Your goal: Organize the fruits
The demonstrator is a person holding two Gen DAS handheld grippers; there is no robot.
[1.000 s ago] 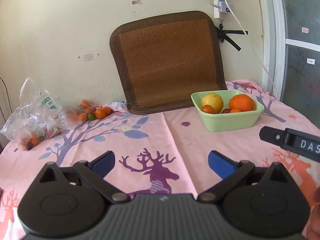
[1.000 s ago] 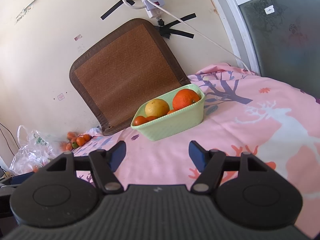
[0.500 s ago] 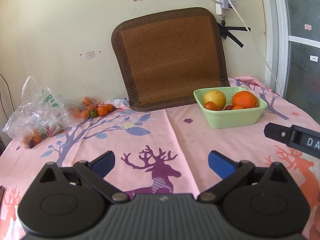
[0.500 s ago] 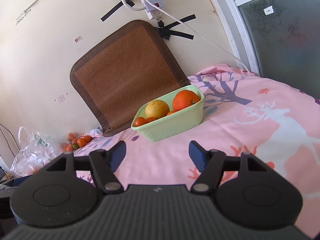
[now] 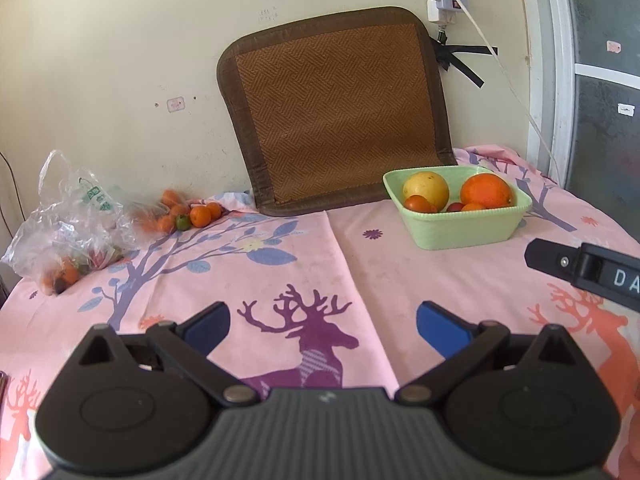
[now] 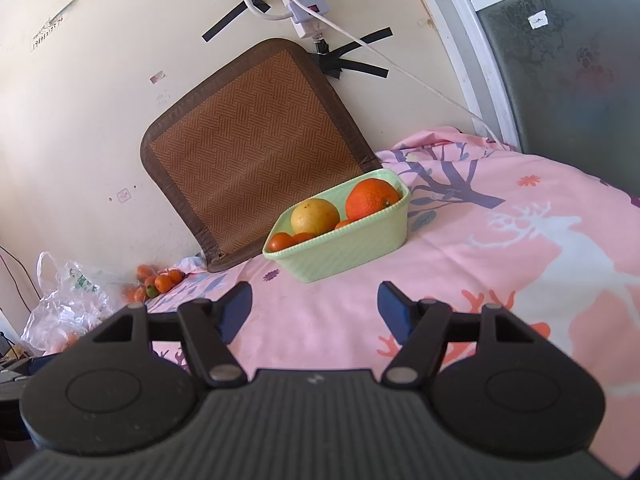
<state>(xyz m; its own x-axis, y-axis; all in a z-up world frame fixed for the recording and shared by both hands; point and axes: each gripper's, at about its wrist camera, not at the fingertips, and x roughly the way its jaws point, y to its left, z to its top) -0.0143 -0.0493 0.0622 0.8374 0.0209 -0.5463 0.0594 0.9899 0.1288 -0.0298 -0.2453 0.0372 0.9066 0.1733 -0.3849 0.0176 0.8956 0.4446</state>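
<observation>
A brown woven mat (image 5: pixel 336 108) is leaning against the cream wall (image 5: pixel 120 60), a white power strip (image 6: pixel 302 4) is hanging above it, black tape (image 6: pixel 356 66) is holding the cable, and a pink deer-print cloth (image 5: pixel 280 264) is covering the table.

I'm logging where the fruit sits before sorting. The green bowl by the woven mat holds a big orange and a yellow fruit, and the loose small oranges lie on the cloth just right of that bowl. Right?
Not quite. The small oranges lie far left of the green bowl, beside the plastic bag, as the left wrist view shows. The big orange and yellow fruit are in the bowl by the woven mat.
</observation>
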